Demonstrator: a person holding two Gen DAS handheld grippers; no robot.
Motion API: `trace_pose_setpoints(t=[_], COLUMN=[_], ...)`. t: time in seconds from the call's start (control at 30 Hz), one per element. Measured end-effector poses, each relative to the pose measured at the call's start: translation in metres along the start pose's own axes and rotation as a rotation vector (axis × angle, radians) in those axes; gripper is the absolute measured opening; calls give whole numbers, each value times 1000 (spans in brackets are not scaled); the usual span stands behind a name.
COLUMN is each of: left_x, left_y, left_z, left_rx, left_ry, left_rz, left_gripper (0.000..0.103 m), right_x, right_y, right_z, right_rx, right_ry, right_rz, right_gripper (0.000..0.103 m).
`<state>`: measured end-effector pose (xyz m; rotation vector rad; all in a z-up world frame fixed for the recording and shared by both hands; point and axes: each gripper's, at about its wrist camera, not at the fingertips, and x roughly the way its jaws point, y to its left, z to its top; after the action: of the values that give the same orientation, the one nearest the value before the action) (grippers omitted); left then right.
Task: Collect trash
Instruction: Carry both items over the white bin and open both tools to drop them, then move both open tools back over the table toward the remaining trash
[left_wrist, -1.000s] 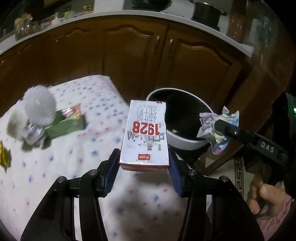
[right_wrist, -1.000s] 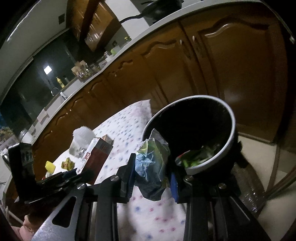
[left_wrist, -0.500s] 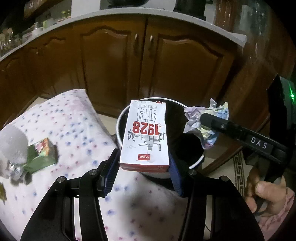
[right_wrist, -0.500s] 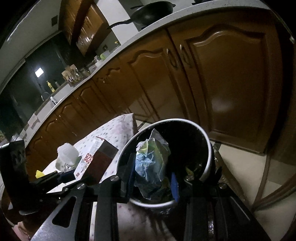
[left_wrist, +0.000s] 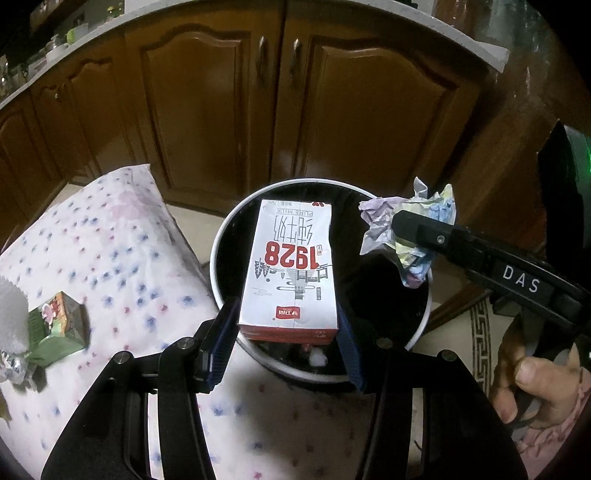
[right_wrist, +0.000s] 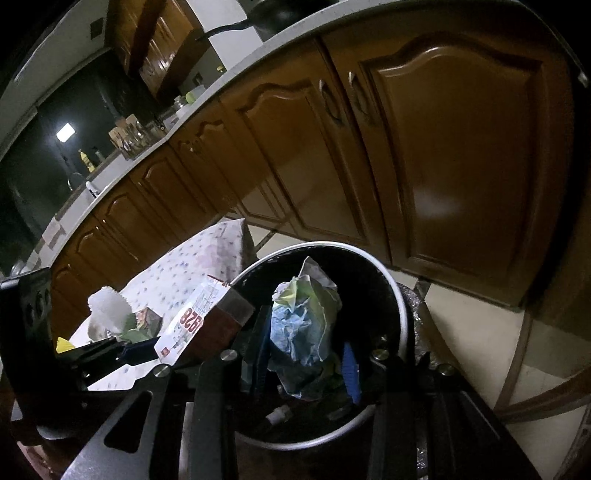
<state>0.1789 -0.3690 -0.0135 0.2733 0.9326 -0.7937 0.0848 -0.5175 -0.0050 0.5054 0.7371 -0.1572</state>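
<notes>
My left gripper (left_wrist: 286, 334) is shut on a white and red milk carton (left_wrist: 291, 269) marked 1928 and holds it over the round black bin with a white rim (left_wrist: 221, 236). My right gripper (right_wrist: 306, 354) is shut on a crumpled paper ball (right_wrist: 306, 317) and holds it above the same bin (right_wrist: 402, 306). The paper ball (left_wrist: 406, 232) and right gripper also show in the left wrist view at the bin's right side. The carton (right_wrist: 195, 321) shows in the right wrist view, left of the paper.
A table with a dotted white cloth (left_wrist: 122, 236) lies left of the bin. On it are a green box (left_wrist: 59, 328) and a white fluffy object (left_wrist: 11, 317). Brown cabinet doors (left_wrist: 295, 110) stand behind the bin. Tiled floor (right_wrist: 498, 350) is at the right.
Both grippers have moved from over the table to above the bin, still holding the carton and the paper ball. The table items have slid to the left of the view.
</notes>
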Motion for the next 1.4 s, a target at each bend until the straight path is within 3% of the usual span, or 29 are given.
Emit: trace_pose_setpoints(t=[0.2,0.27,0.47,0.53,0.83,1.13,1.4], left_x=[11,11,-6,-15,-51,-92,-114], left_y=[-1,0,5,11,45,106,158], left_z=[4,3,-6,-13,-61,-119,-157], left_rx=[-2,-6,-29,-56,-193,-368,-485], left_ry=[26,30,-12,-32,-84,-145,-164], left_rz=[4,0,-5,-8,-24,54,130], left_gripper=[51,51,56,62,62,62,62], right_x=[10,11,3,-1,-8,-19,-6], right_y=[-4,-6,-10,-10,7,51,109], right_z=[2,1,0,-1,-21,-52,-79], right_rx=[-3,-1,24,27,8,15,-60], right_ry=[21,25,-4,-12,-18,-24,30], right_rz=[-21,-31,-19,-9,-18,75,165], right_gripper=[39,50,60,62,71,76,76])
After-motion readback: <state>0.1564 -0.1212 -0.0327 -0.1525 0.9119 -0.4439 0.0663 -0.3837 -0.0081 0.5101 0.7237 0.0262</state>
